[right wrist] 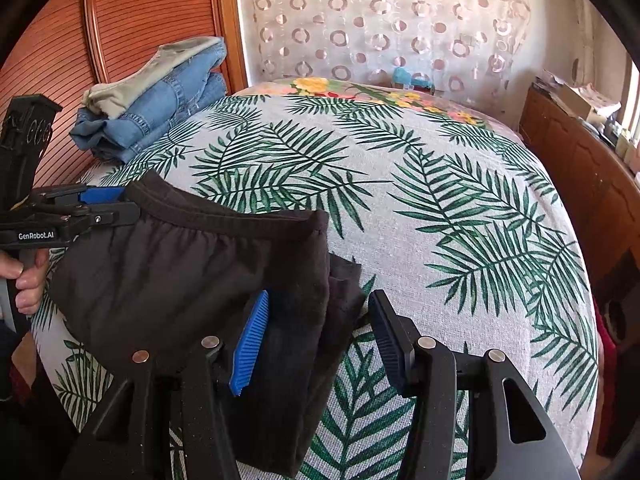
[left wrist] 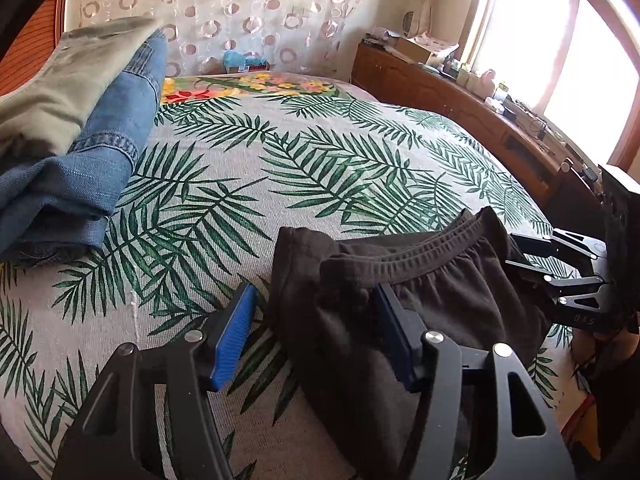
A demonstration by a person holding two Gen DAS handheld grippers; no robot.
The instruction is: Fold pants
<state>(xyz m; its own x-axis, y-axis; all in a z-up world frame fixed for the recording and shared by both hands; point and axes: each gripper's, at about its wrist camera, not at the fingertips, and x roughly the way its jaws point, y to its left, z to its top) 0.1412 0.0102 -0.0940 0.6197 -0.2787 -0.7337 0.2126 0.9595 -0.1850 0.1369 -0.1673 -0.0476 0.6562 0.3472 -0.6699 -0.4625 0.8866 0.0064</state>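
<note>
Dark brown pants [left wrist: 400,300] lie folded on the palm-leaf bedspread at the bed's near edge, elastic waistband up. They also show in the right wrist view [right wrist: 180,272]. My left gripper [left wrist: 316,320] is open, its jaws straddling the pants' left corner, with the blue pads apart. My right gripper [right wrist: 320,328] is open around the pants' right folded edge. In the left wrist view the right gripper [left wrist: 532,256] sits at the waistband's far right. In the right wrist view the left gripper [right wrist: 116,204] sits at the waistband's left corner.
A stack of folded jeans and a khaki garment [right wrist: 160,100] lies at the bed's far left, also seen in the left wrist view [left wrist: 80,128]. A wooden cabinet [left wrist: 460,100] with clutter runs along the right under the window. Bedspread [right wrist: 440,200] stretches ahead.
</note>
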